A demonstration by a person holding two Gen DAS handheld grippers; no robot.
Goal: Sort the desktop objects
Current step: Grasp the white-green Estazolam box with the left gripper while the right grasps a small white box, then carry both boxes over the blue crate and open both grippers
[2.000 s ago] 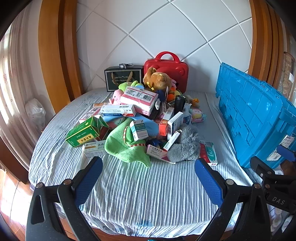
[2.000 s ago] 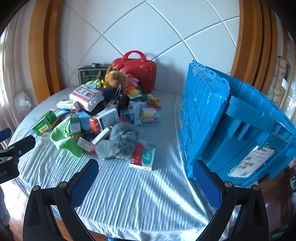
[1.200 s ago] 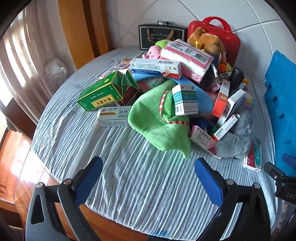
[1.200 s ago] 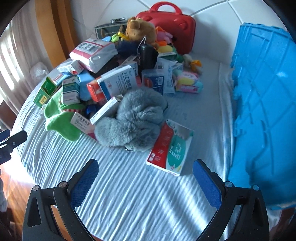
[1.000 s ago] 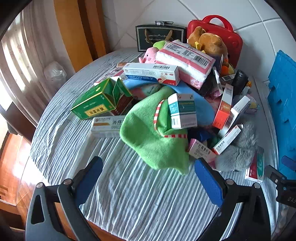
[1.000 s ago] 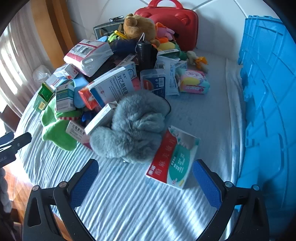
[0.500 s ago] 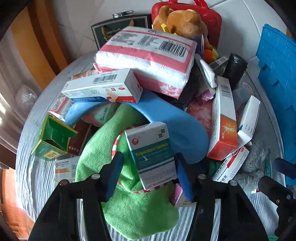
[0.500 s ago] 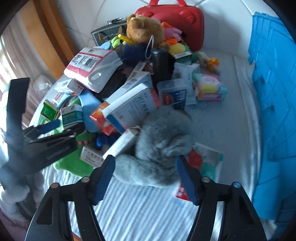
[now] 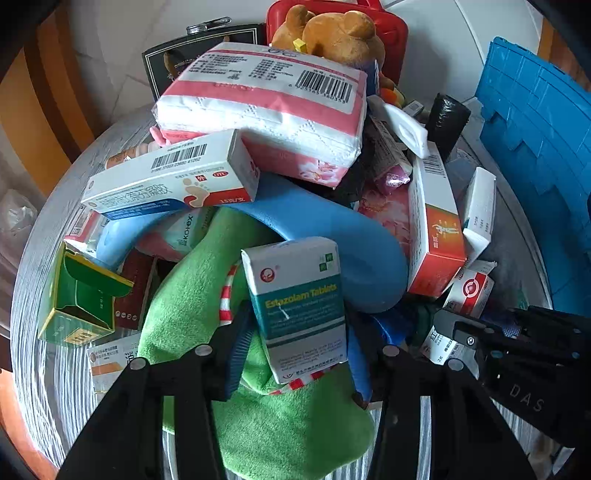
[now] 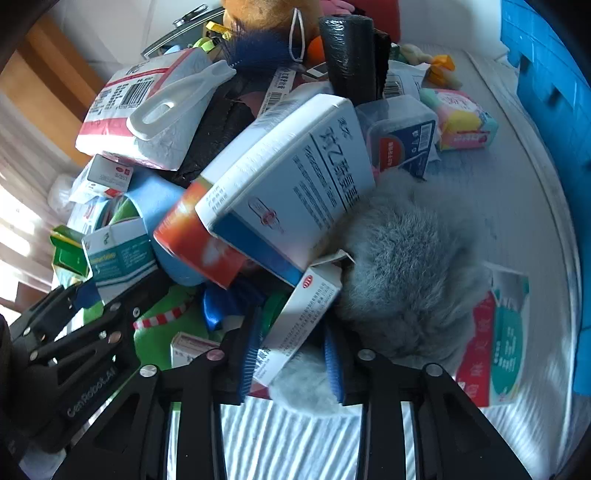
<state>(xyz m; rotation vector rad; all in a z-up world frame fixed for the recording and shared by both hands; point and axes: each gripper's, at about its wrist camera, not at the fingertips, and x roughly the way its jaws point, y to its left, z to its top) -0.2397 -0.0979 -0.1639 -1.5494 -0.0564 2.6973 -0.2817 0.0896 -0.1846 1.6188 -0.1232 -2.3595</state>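
Note:
A heap of boxes, packs and soft toys lies on the round table. My left gripper (image 9: 295, 343) is shut on a teal-and-white Estazolam tablet box (image 9: 299, 299) that stands on the green plush cloth (image 9: 288, 424). It also shows in the right wrist view (image 10: 118, 258). My right gripper (image 10: 291, 354) is shut on a white-and-red medicine box (image 10: 299, 317), wedged between the pile and a grey furry toy (image 10: 410, 266). A big white-and-blue box (image 10: 295, 184) leans just above it.
A blue crate (image 9: 546, 147) stands at the right. A pink tissue pack (image 9: 266, 103), a brown teddy (image 9: 332, 37), a red case (image 9: 391, 26) and a black box (image 9: 199, 48) sit at the back. An open green carton (image 9: 81, 295) lies left; a red-and-teal box (image 10: 495, 339) lies right.
Both grippers have moved forward into the pile and closed: the left onto the Estazolam box, the right onto the white-and-red box beside the grey furry toy.

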